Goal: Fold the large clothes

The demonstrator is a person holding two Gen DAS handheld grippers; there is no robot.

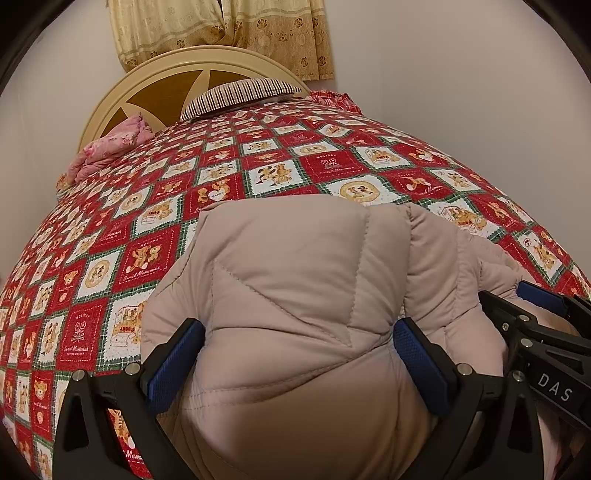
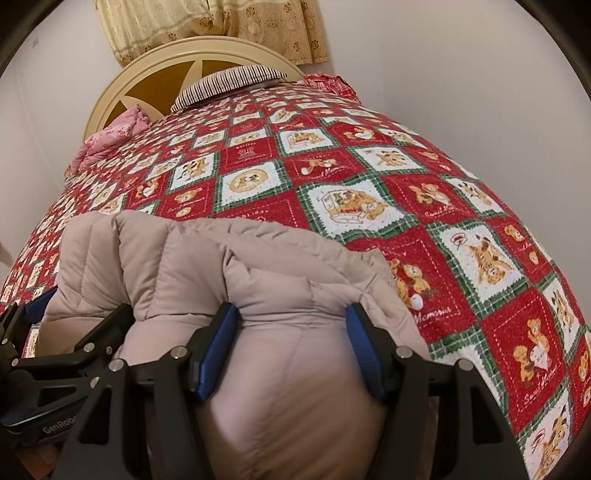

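Note:
A beige quilted puffer jacket (image 1: 288,280) lies bunched at the near edge of the bed, on a red and white teddy-bear quilt (image 1: 207,177). My left gripper (image 1: 295,347) has its blue pads on either side of a thick bulge of the jacket and squeezes it. My right gripper (image 2: 291,332) holds another bulge of the same jacket (image 2: 258,266) between its blue pads. The right gripper also shows at the right edge of the left wrist view (image 1: 535,306), and the left gripper shows at the left edge of the right wrist view (image 2: 40,306). They are side by side.
A striped pillow (image 1: 240,94) and a pink floral bundle (image 1: 110,147) lie near the cream headboard (image 1: 177,70). A red checked cloth (image 1: 332,99) sits at the far right corner. A yellow curtain (image 1: 229,33) hangs behind. Pale walls flank the bed.

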